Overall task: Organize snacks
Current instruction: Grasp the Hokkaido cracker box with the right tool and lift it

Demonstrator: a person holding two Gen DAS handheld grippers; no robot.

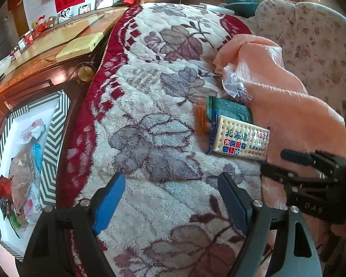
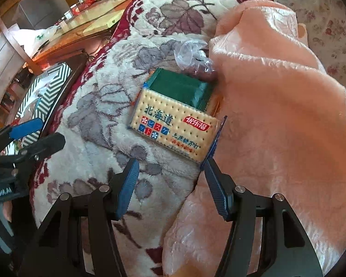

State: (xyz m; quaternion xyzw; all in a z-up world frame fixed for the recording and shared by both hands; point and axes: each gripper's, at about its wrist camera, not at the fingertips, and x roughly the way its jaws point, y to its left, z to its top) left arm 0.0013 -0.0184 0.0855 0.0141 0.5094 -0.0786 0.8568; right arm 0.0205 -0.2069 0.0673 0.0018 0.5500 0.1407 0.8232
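A cracker packet (image 1: 241,138) with Chinese print lies on the floral blanket (image 1: 150,106), partly over a green packet (image 1: 228,108). An orange wrapper (image 1: 199,120) lies beside them and a clear plastic wrapper (image 1: 233,80) lies behind. My left gripper (image 1: 173,184) is open and empty over the blanket, left of the packets. In the right wrist view my right gripper (image 2: 170,168) is open, just short of the cracker packet (image 2: 173,129), with the green packet (image 2: 180,87) and the clear wrapper (image 2: 192,55) behind. A striped box (image 1: 50,138) at left holds several snacks.
A peach blanket (image 2: 276,106) is heaped right of the packets. A wooden table (image 1: 53,46) stands at the far left behind the striped box (image 2: 50,85). The left gripper (image 2: 25,138) shows at the left of the right wrist view.
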